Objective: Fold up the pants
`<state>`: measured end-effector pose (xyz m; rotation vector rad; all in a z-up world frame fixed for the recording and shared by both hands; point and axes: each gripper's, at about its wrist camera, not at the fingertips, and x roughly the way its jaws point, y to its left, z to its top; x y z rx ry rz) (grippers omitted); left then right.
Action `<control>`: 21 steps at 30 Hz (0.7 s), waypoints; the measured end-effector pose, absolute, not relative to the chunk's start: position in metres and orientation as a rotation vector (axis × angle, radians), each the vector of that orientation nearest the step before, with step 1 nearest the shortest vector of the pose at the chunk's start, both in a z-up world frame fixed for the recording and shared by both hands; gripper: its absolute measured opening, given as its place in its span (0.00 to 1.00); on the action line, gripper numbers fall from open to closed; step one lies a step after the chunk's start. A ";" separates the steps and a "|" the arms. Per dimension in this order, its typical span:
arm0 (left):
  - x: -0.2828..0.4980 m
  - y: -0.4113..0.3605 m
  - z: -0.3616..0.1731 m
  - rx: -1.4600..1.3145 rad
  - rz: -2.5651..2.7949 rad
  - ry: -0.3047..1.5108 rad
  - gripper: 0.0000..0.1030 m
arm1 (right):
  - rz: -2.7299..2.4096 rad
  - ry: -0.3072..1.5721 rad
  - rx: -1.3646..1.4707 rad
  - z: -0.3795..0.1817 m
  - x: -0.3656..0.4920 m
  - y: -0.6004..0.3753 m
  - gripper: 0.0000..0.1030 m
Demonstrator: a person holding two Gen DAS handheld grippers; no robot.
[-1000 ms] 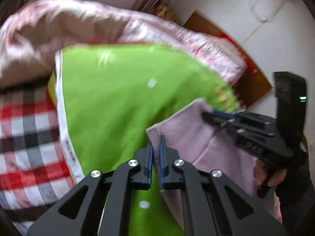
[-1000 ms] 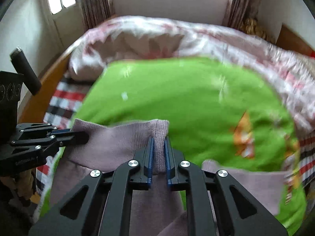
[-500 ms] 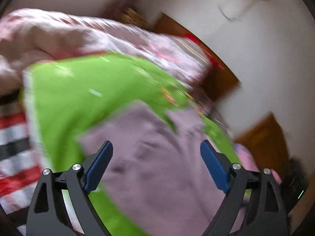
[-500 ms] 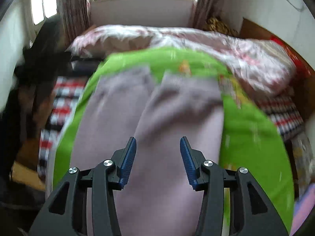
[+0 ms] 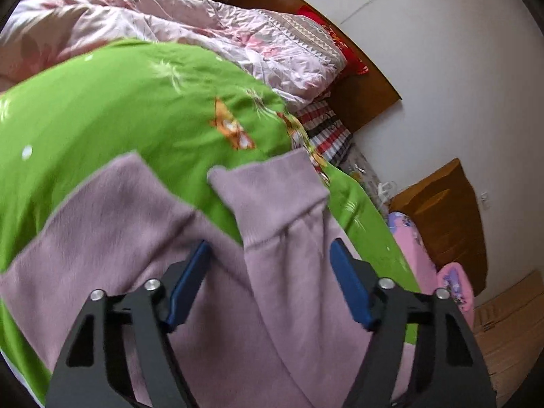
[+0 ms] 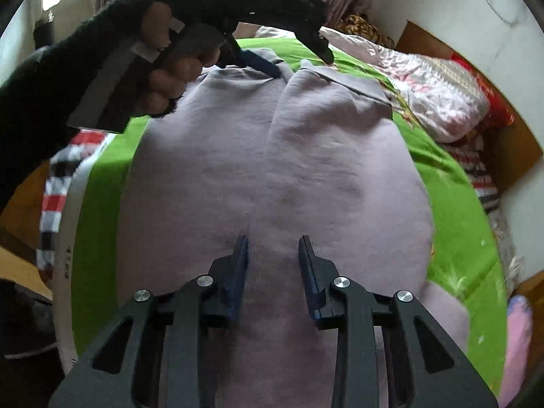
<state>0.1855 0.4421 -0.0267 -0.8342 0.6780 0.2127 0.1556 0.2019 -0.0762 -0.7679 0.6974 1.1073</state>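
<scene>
The mauve knit pants lie flat on my green blanket, both legs side by side with ribbed cuffs at the far end. My left gripper hangs spread and empty over the cuffs; my right gripper, also parted, hovers over the middle fabric.

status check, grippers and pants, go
Left gripper open, over the cuffs. Right gripper open, empty, over mid-pants. Mauve pants flat on green sheet, legs side by side. Nothing blocking.
</scene>
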 end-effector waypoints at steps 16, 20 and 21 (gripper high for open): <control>0.225 0.448 -0.039 -0.735 0.251 0.751 0.09 | 1.119 0.709 -0.689 -0.074 0.159 0.196 0.09; 0.204 0.440 -0.004 -0.724 0.215 0.641 0.09 | 1.123 0.682 -0.616 -0.058 0.163 0.184 0.06; 0.200 0.436 0.007 -0.714 0.200 0.621 0.09 | 1.126 0.672 -0.598 -0.052 0.164 0.181 0.06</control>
